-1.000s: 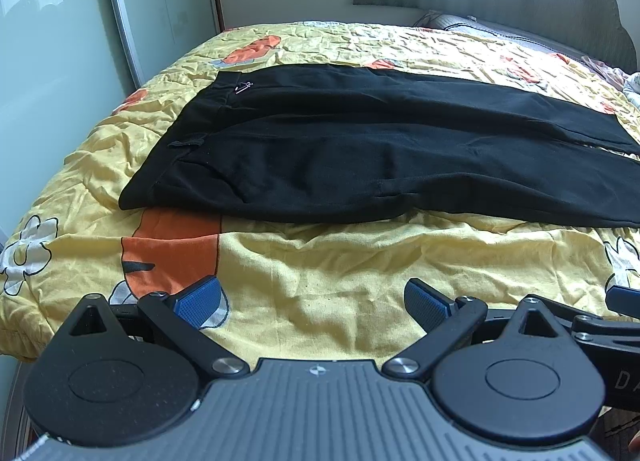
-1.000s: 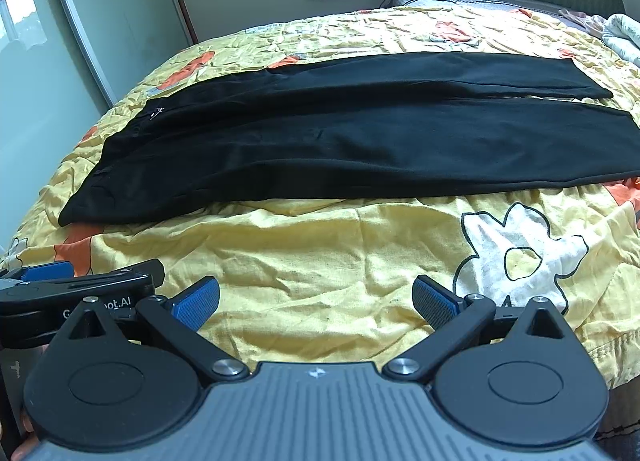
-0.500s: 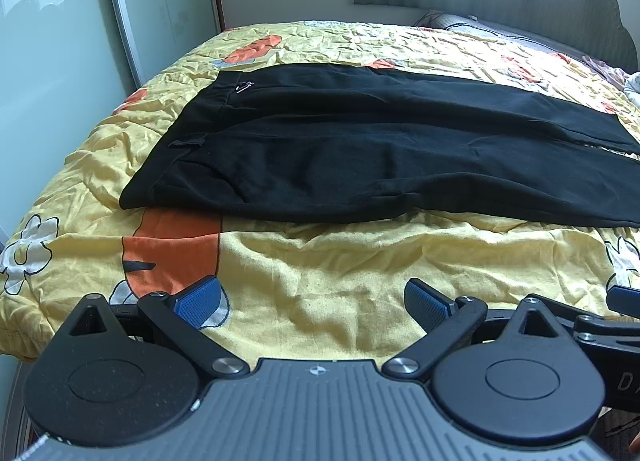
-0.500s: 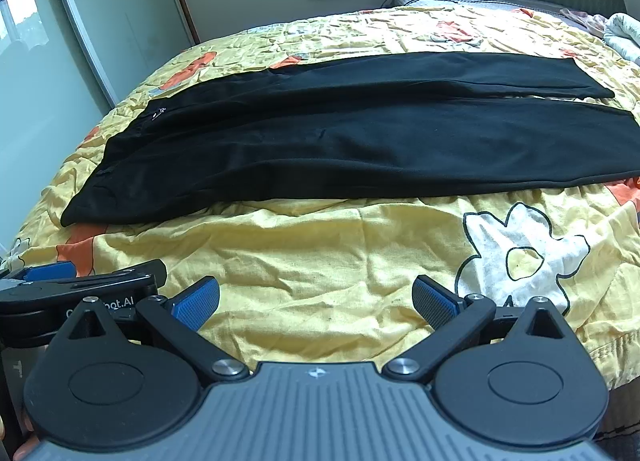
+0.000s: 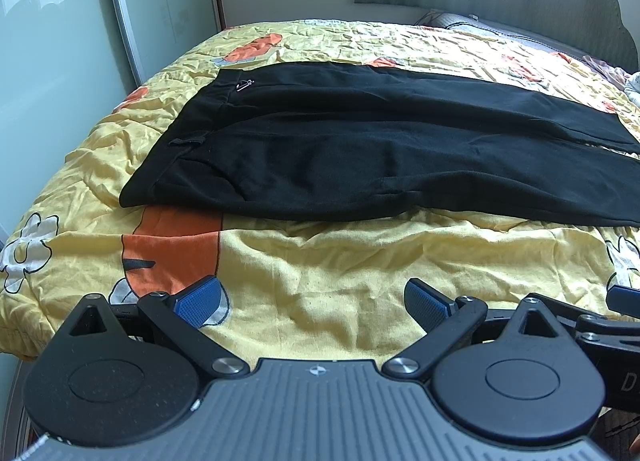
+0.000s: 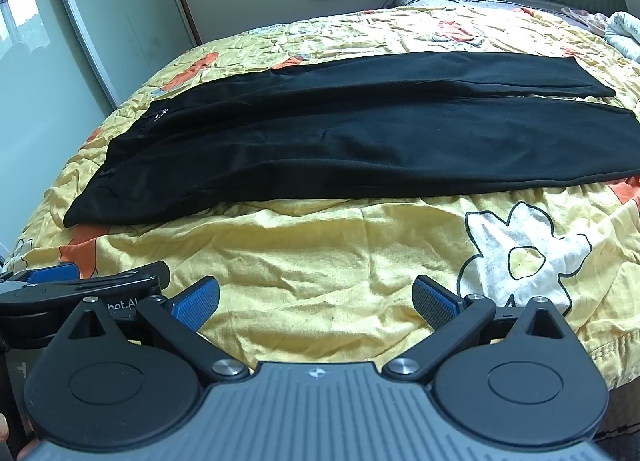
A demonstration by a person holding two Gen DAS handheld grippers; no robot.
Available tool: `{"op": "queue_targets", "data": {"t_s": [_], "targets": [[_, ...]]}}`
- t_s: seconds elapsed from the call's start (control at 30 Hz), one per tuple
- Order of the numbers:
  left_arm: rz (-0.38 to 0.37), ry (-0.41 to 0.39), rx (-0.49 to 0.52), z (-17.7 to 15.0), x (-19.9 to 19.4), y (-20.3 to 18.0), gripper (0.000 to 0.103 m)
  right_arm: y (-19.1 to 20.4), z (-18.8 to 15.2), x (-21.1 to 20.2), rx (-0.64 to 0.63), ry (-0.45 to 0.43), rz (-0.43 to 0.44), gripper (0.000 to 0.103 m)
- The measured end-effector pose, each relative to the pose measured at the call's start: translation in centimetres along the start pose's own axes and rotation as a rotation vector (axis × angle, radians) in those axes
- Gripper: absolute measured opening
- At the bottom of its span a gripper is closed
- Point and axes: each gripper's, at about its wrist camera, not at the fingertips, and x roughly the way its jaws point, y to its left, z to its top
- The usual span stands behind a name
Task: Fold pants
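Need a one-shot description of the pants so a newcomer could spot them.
Start at the bed with the yellow flowered cover. Across its middle lie the black pants, spread flat, waistband on the left and legs running right. They are the only plain black thing on the bright print.

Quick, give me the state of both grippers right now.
Left gripper: open, holding nothing, short of the black pants.
Right gripper: open, holding nothing, over the yellow bedspread.

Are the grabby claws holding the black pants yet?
No, nothing is held. The left gripper and right gripper are both open over the yellow bedspread, short of the black pants, which lie flat and untouched.
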Motion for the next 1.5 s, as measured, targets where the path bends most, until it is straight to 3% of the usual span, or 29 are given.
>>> {"op": "queue_targets", "data": {"t_s": [0.67, 0.83, 1.0, 1.07, 1.2, 1.5], "targets": [[0.006, -0.008, 0.002, 0.0, 0.0, 0.0, 0.099, 0.1, 0.0, 0.1, -0.002, 0.003, 0.006, 0.103], [-0.003, -0.067, 0.004, 0.6, -0.2, 0.4, 0.099, -0.2, 1.1, -0.3, -0.038, -0.084, 0.053, 0.103], [0.016, -0.118, -0.029, 3.2, 0.3, 1.6, 0.099, 0.0, 4.9, -0.6, -0.229, -0.302, 0.205, 0.103], [0.017, -0.132, -0.073, 4.3, 0.6, 2.7, 0.099, 0.7, 7.1, 0.1, -0.338, -0.345, 0.243, 0.103], [0.036, -0.143, -0.144, 6.4, 1.8, 5.0, 0.099, 2.1, 11.5, 3.6, -0.48, -0.288, 0.303, 0.103], [0.131, -0.075, -0.192, 10.9, 7.2, 9.0, 0.099, 3.1, 22.0, 15.4, -0.528, -0.132, 0.401, 0.103]]}}
